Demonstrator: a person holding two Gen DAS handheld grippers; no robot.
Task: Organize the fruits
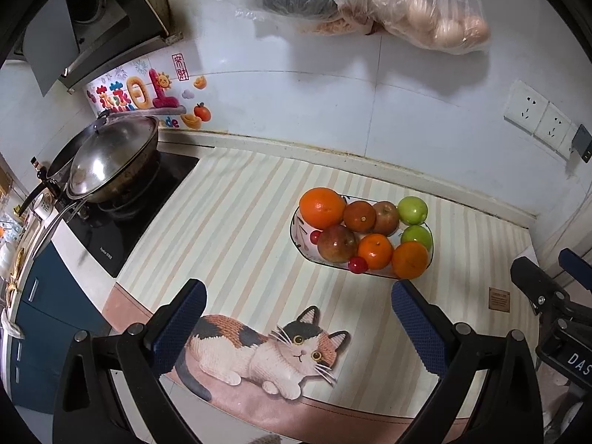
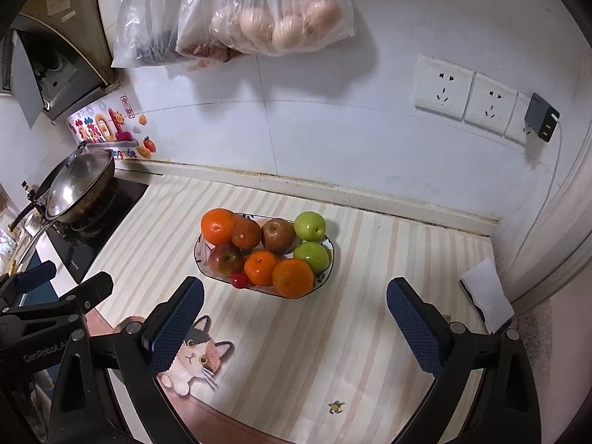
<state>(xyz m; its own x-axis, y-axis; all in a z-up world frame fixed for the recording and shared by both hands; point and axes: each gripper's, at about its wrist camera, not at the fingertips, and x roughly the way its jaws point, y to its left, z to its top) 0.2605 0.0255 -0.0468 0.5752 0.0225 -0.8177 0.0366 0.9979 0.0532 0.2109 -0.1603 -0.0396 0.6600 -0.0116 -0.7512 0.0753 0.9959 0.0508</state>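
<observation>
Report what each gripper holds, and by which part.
Nothing is held. The left gripper and right gripper are both open and empty, short of the fruit plate.

Left gripper (image 1: 298,318) with black angular plastic arms, dark blue cross-hatched fingers (image 1: 416,323), round silver screws at the pivots, right gripper (image 2: 296,318) alike, white "GenRobot" lettering on the neighbouring black body

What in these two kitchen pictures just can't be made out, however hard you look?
- Wok, both views: contents hidden by its steel lid.
- Left plastic bag on the wall: its dark contents blur behind the film.
- Plate: its painted pattern is mostly covered by fruit.
- Small brown label on the mat, left view: print too small to read.
- Claw lettering, left view: cut off by the edge.
</observation>
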